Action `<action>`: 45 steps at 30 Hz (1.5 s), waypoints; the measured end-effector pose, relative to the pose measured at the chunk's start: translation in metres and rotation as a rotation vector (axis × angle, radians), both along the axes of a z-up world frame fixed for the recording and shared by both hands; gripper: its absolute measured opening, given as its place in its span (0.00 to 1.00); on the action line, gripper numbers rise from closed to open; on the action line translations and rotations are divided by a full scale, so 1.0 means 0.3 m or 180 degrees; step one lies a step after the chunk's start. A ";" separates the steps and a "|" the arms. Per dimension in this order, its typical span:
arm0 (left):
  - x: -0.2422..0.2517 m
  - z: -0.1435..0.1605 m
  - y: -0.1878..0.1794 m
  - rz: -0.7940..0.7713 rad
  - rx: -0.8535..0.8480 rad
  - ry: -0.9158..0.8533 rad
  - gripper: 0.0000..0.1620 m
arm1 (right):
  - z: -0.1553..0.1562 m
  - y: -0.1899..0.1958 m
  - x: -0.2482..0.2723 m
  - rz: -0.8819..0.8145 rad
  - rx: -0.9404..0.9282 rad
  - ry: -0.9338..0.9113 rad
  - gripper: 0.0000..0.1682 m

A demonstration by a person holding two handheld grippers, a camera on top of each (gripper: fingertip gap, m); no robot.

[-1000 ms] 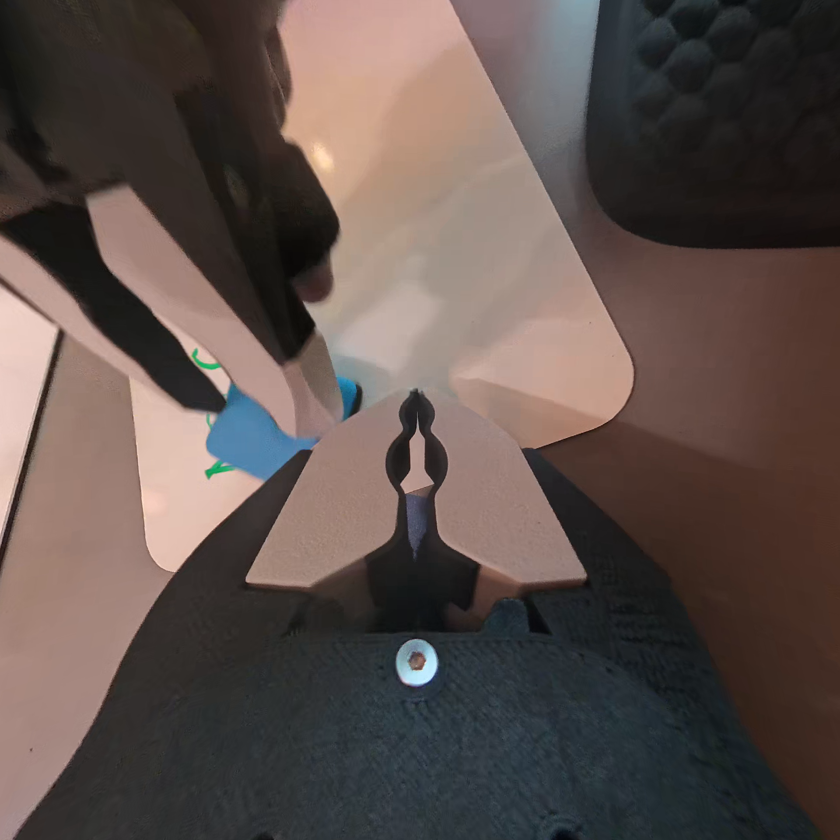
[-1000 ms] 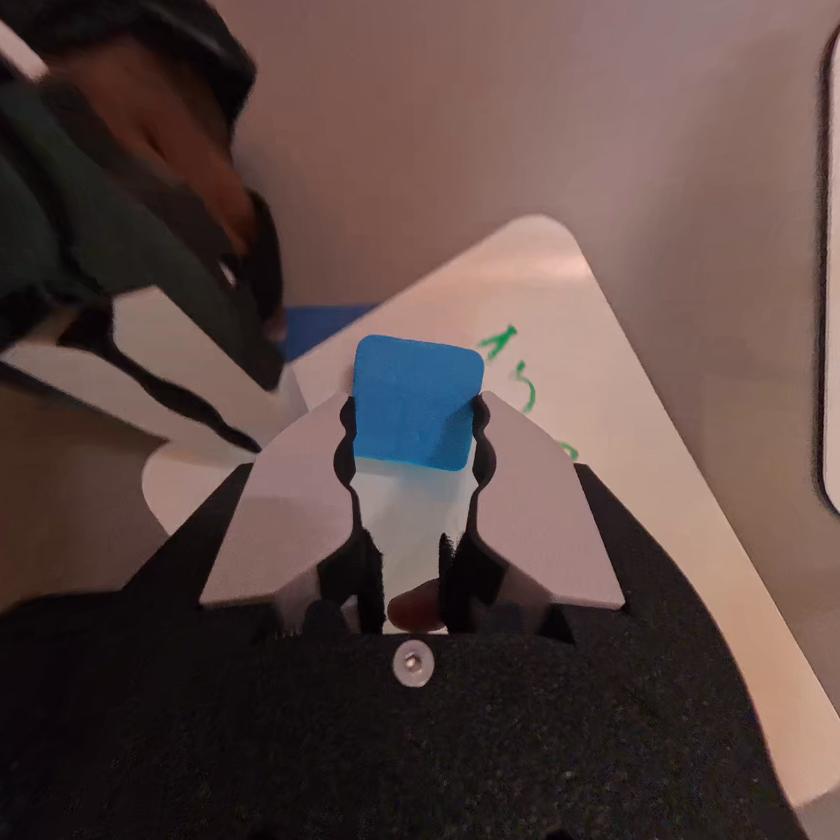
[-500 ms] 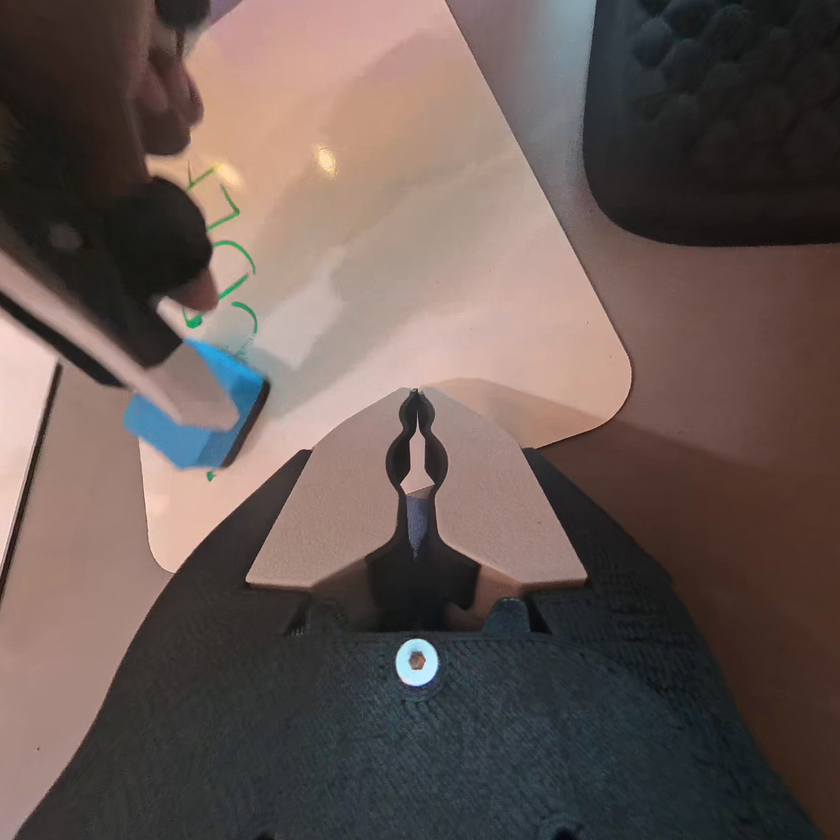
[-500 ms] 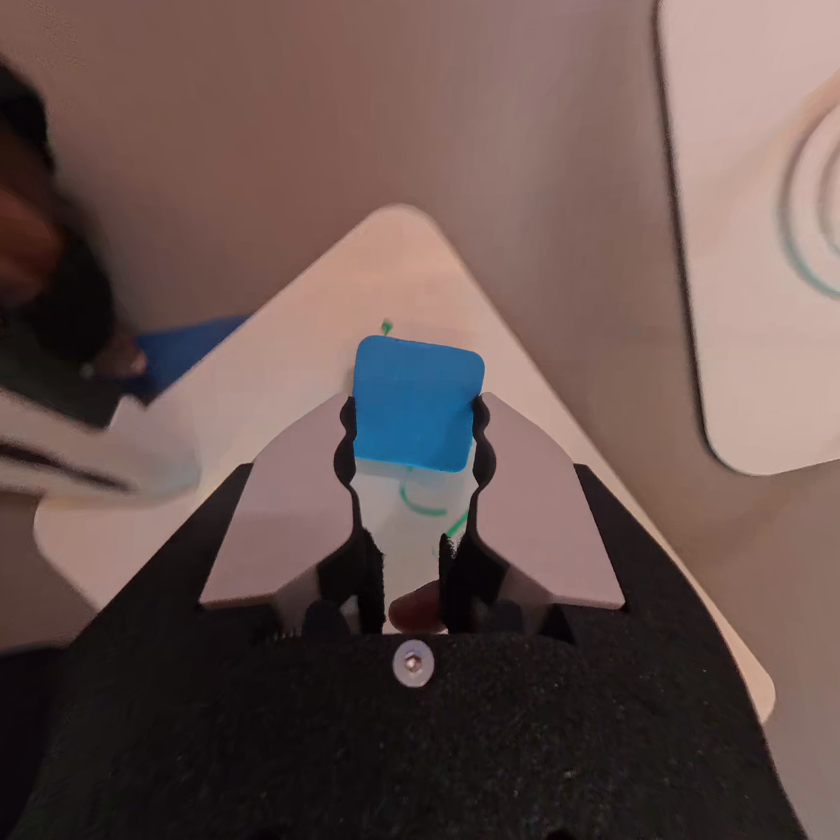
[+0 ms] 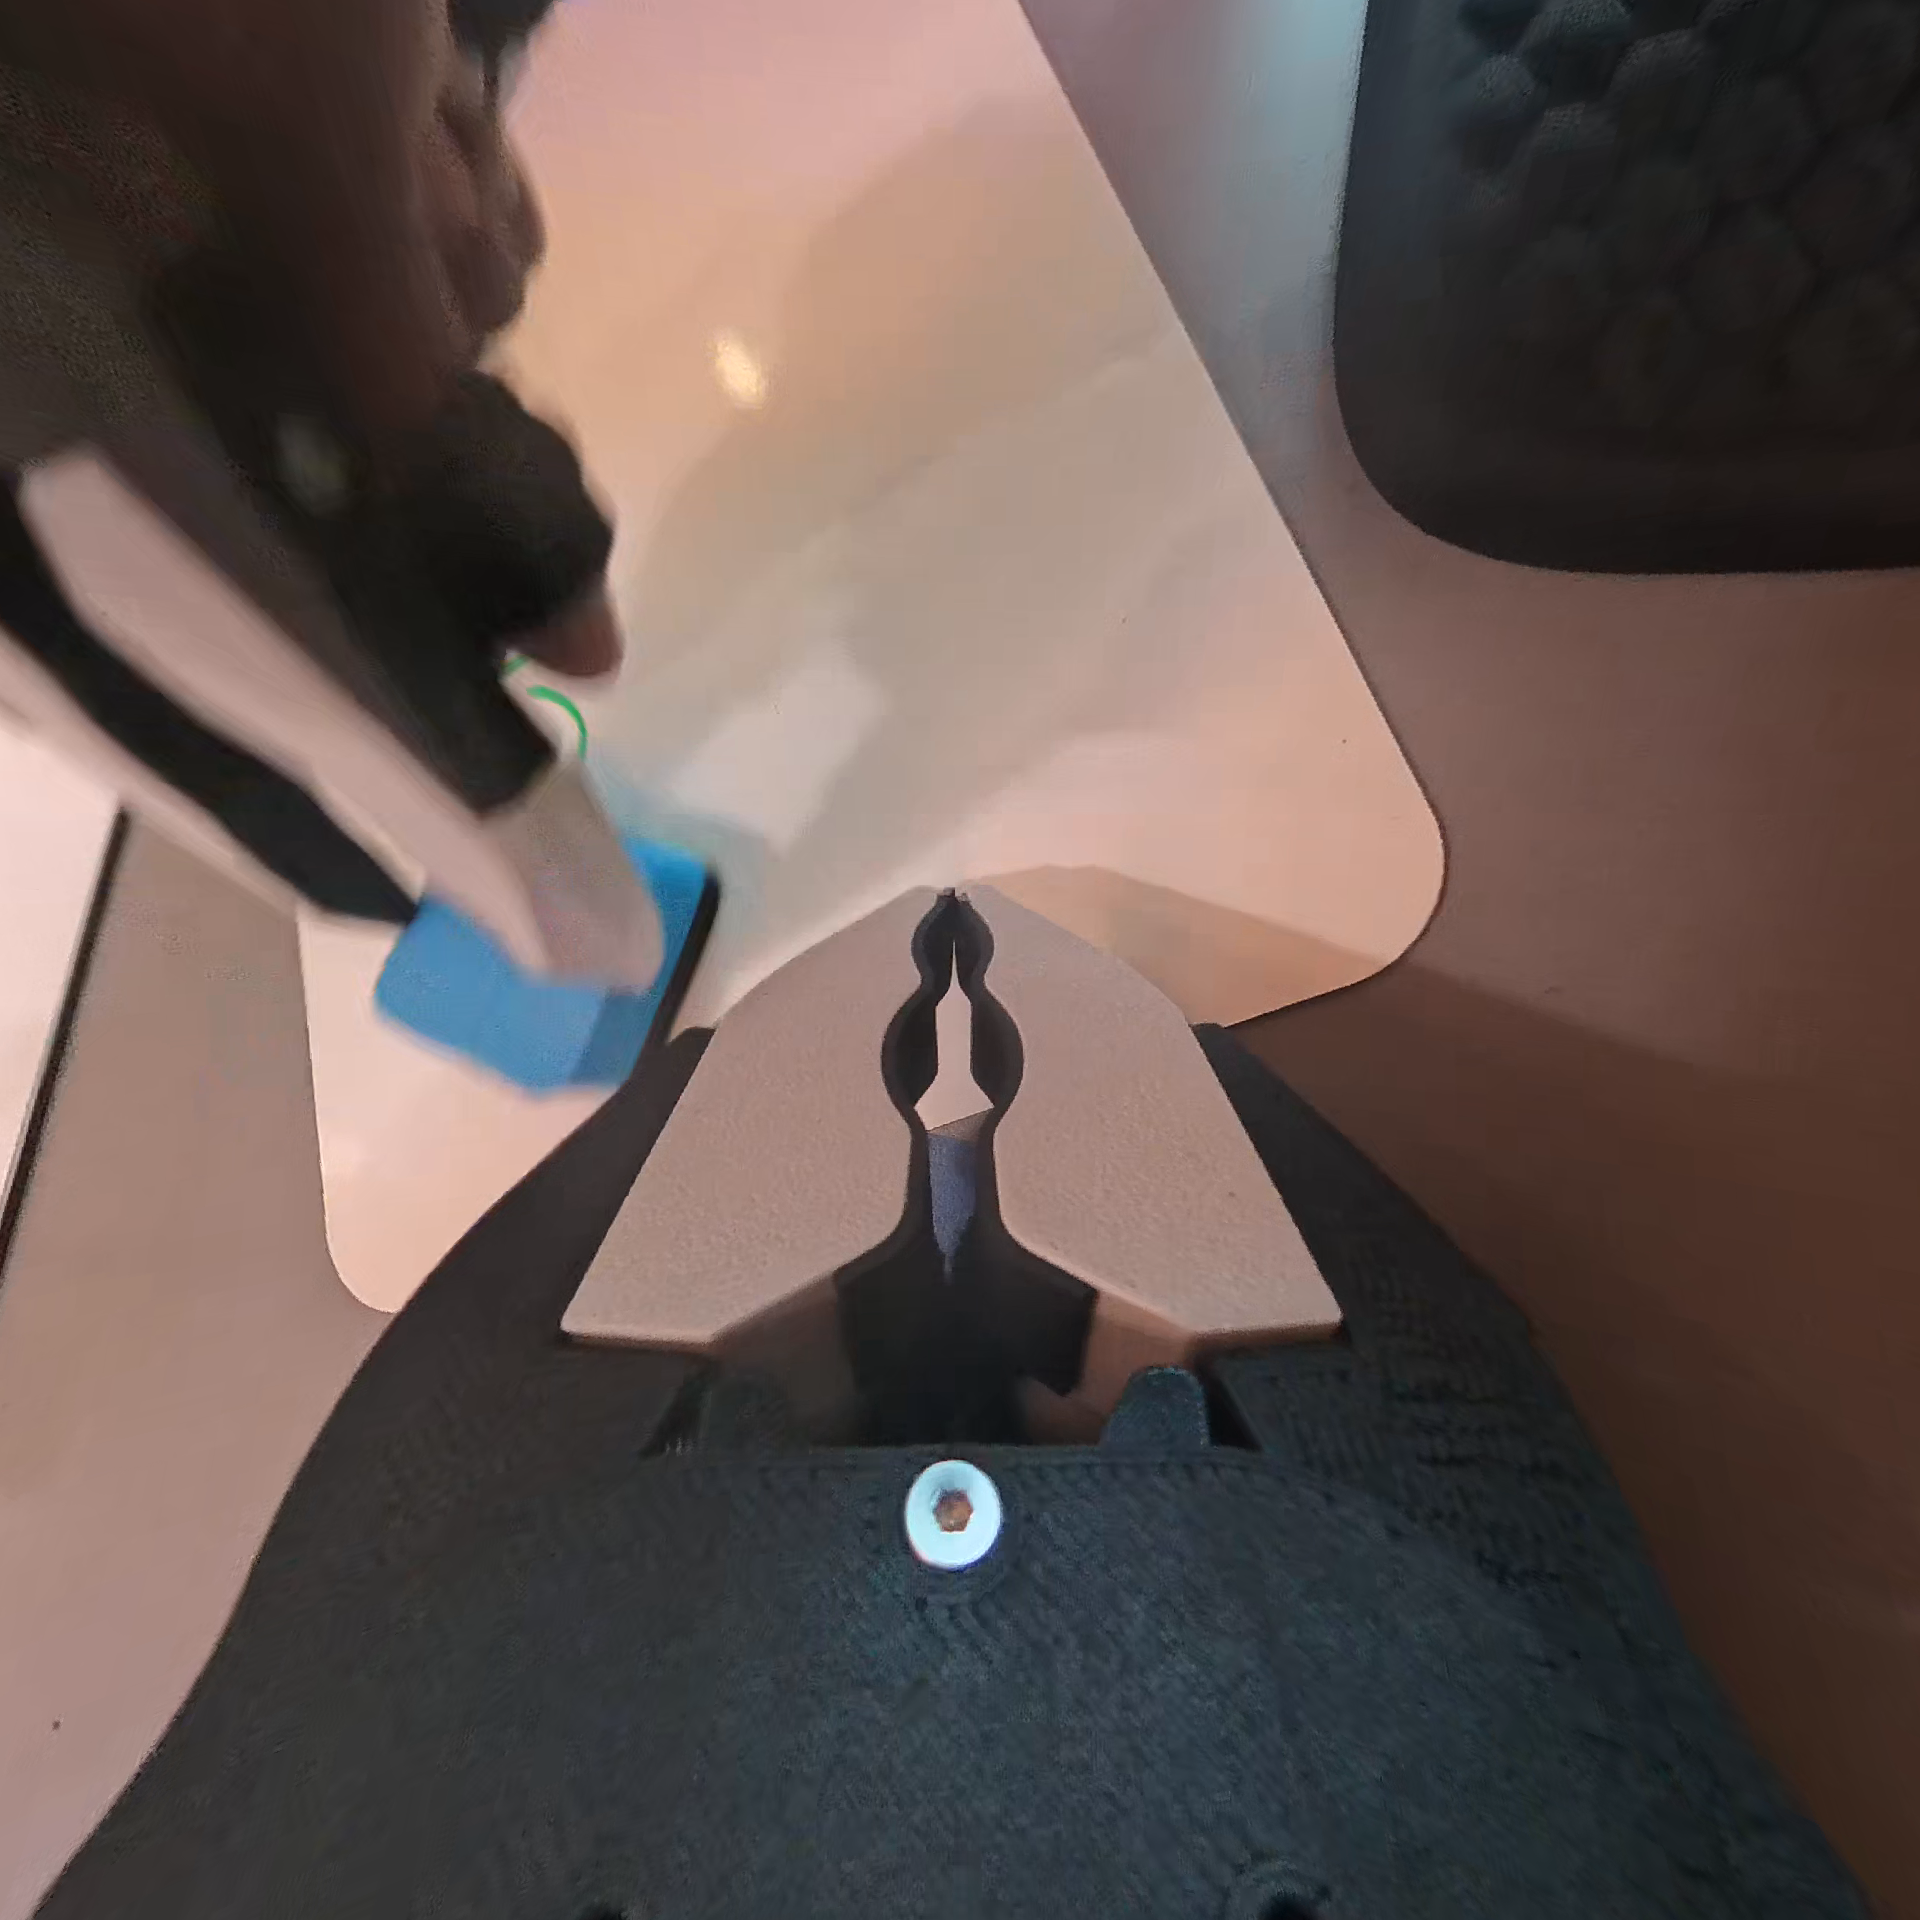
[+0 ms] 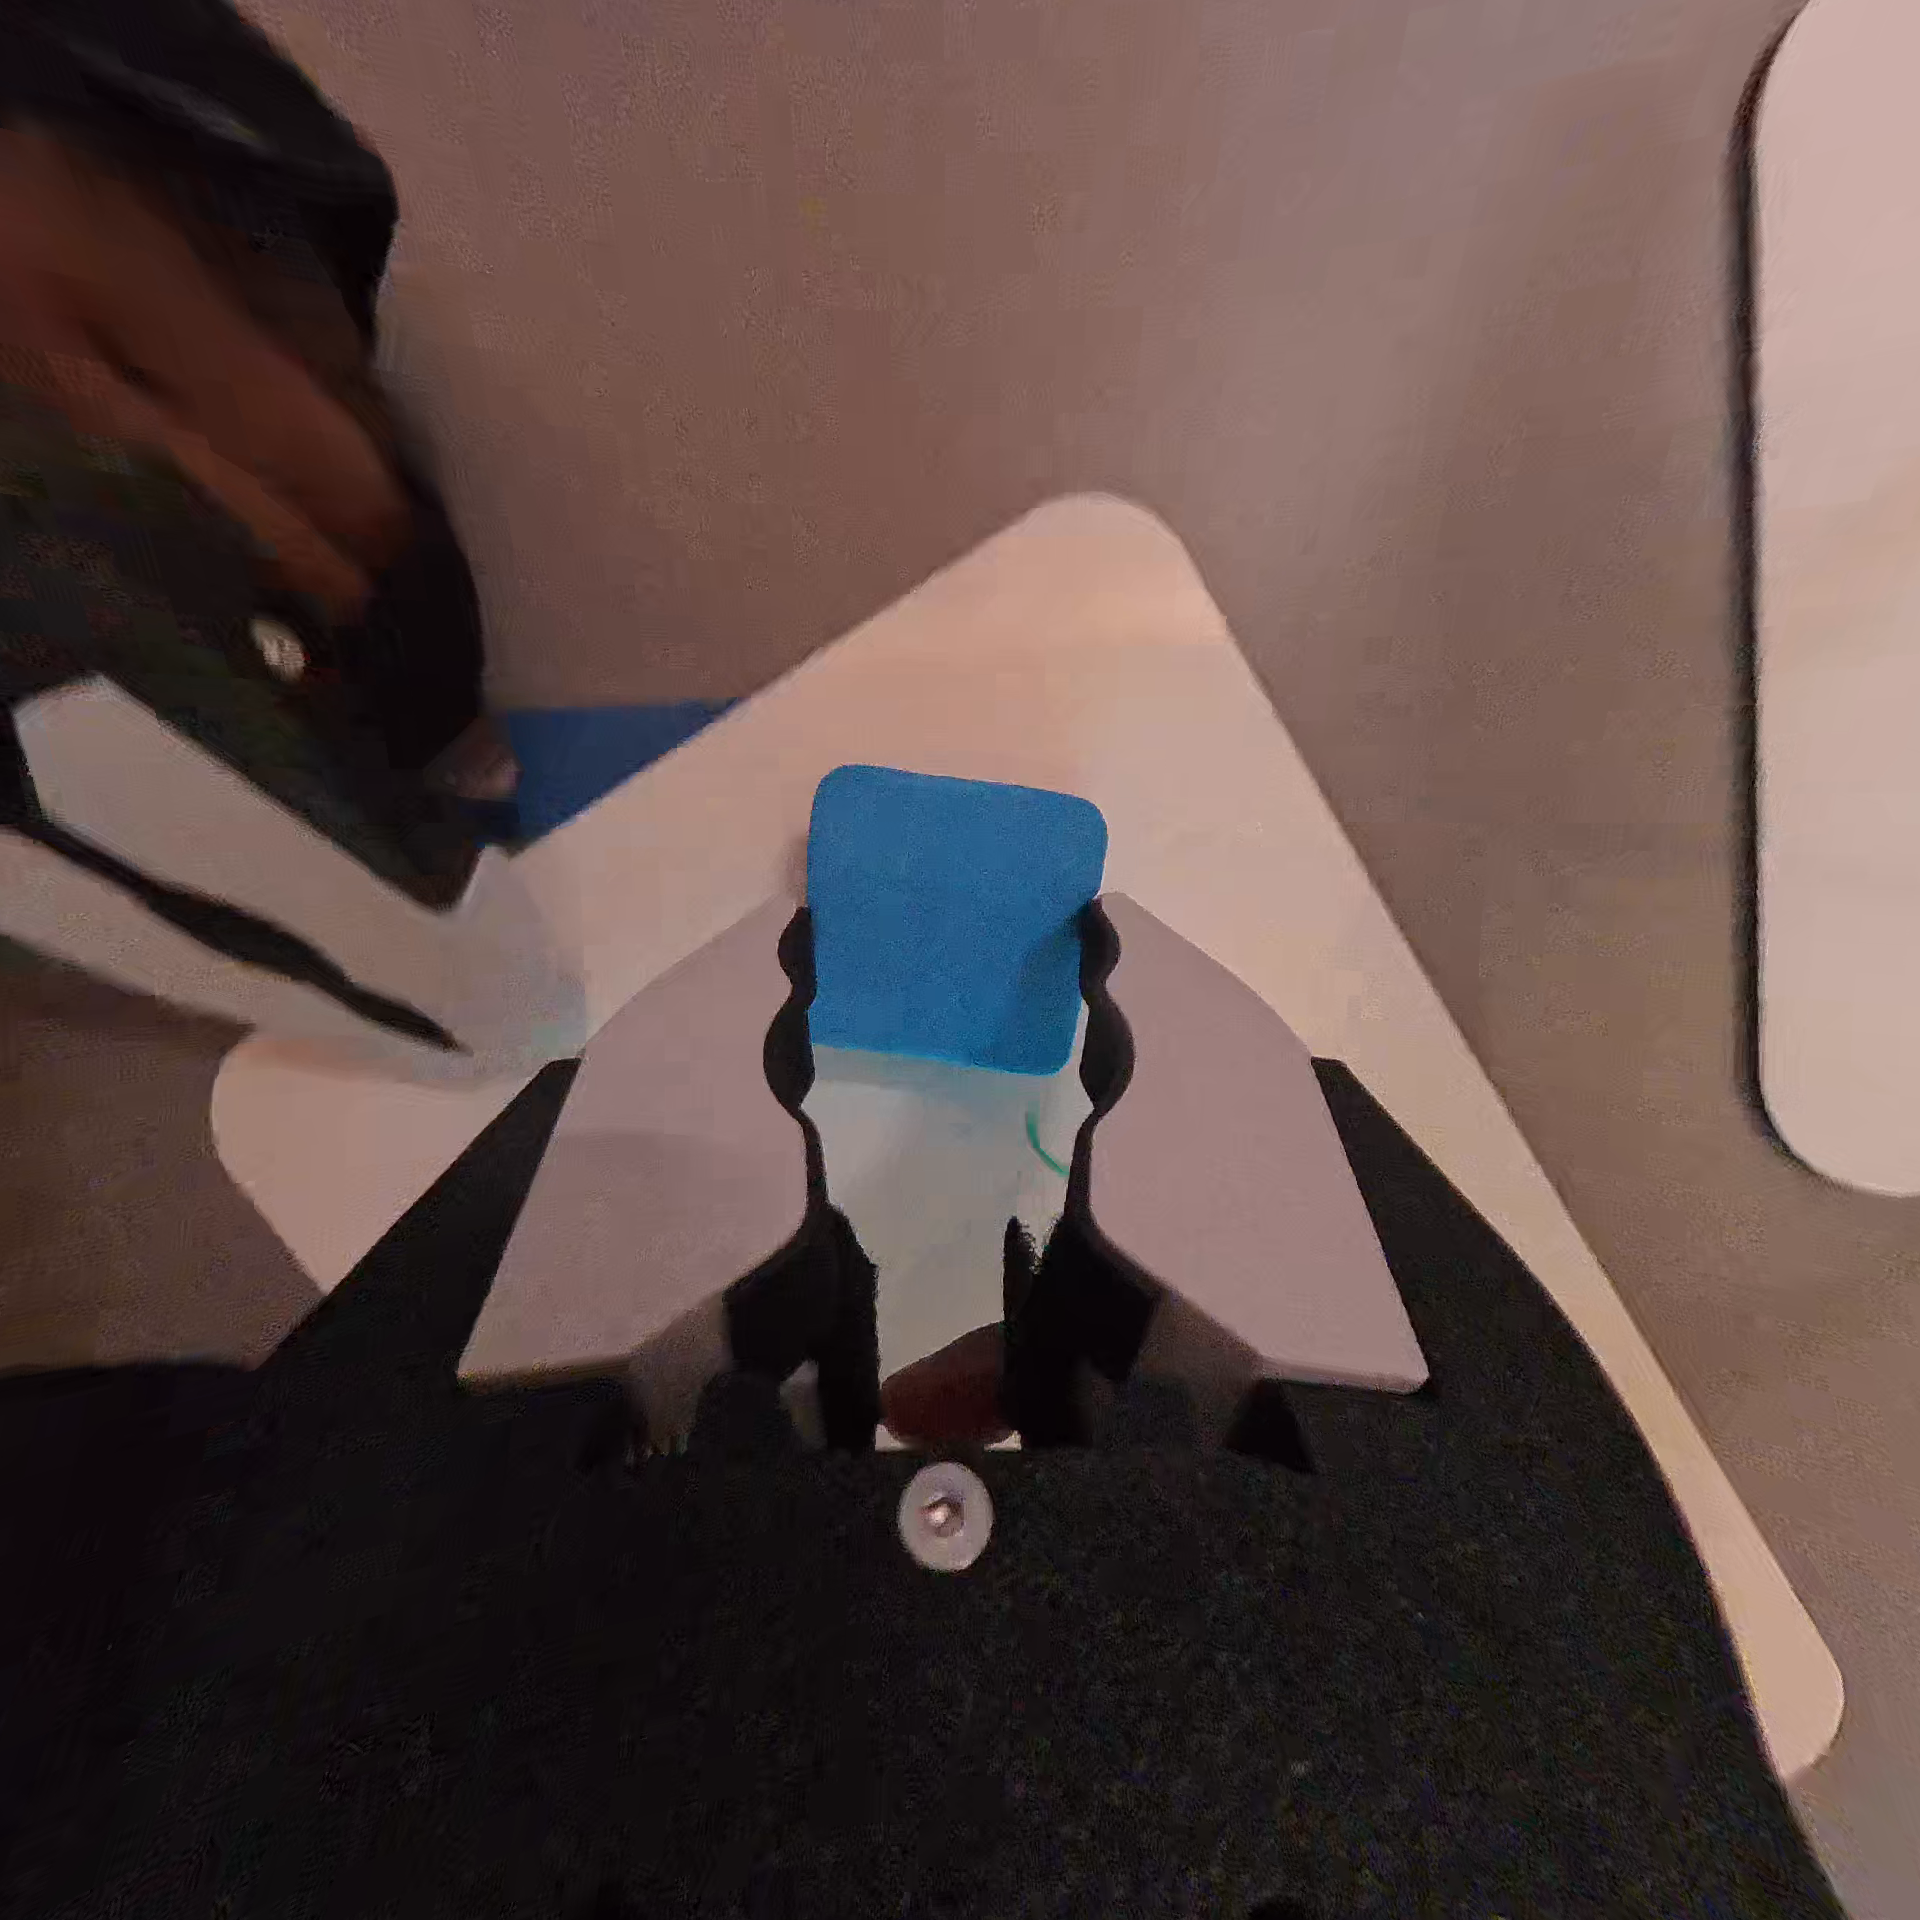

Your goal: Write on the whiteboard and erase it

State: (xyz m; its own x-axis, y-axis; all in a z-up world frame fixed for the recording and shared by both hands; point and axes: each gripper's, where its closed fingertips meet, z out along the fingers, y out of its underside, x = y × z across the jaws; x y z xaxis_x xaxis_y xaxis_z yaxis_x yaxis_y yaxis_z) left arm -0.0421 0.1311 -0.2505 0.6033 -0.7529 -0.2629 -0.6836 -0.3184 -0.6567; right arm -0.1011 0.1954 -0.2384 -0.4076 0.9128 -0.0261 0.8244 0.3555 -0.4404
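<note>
Green marker strokes, not transcribed here, remain on the whiteboard, which lies flat on the table. The right gripper pinches the blue eraser between its fingers, held over the whiteboard. In the left wrist view this right gripper descends obliquely from the upper left, a hand behind it, the eraser near the board's near-left edge. The left gripper, fingers pressed together on nothing, rests at the board's near edge. Only the left wrist view shows a dark textured pad; only the right wrist view shows a blue patch and a white panel.
</note>
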 end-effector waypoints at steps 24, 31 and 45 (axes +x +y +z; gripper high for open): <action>-0.001 0.001 -0.001 -0.0008 0.0007 0.0034 0.00 | 0.003 0.418 0.244 -0.1366 0.0234 -0.0142 0.29; -0.001 0.001 -0.001 -0.0012 -0.0003 0.0021 0.01 | 0.000 0.298 0.173 -0.1133 -0.0021 0.0199 0.29; 0.001 0.001 0.000 -0.0021 0.0004 0.0025 0.00 | -0.003 0.675 0.341 -0.2401 0.0243 0.0039 0.29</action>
